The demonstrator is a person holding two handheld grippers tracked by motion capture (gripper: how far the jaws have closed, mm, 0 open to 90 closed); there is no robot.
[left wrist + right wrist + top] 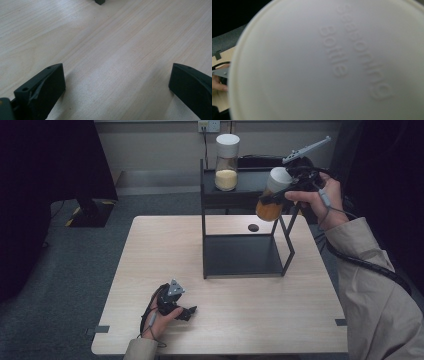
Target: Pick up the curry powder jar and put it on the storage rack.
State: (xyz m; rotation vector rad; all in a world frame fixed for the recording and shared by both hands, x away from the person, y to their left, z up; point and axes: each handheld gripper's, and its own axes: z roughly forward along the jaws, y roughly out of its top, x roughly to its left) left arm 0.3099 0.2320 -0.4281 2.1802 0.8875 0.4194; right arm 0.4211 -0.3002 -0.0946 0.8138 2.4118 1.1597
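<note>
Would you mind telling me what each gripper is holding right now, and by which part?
The right gripper holds a seasoning bottle of orange contents, gripped on its side just below the white lid. The left gripper is open on the table, holding nothing.

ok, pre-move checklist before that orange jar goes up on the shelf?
1. Grip: right gripper shut on the orange jar, held in the air and tilted. ok.
2. Lid: the jar's white cap is on. ok.
3. Landing spot: the top shelf of the black rack has bare space to the right of the yellow jar. ok.
4. Height: whether the jar's base clears the shelf edge. cannot tell.
5. Tilt: the jar leans and needs to be upright before set-down. not ok.
6. Left gripper: jaws open, resting on the table, away from the rack. ok.
</note>
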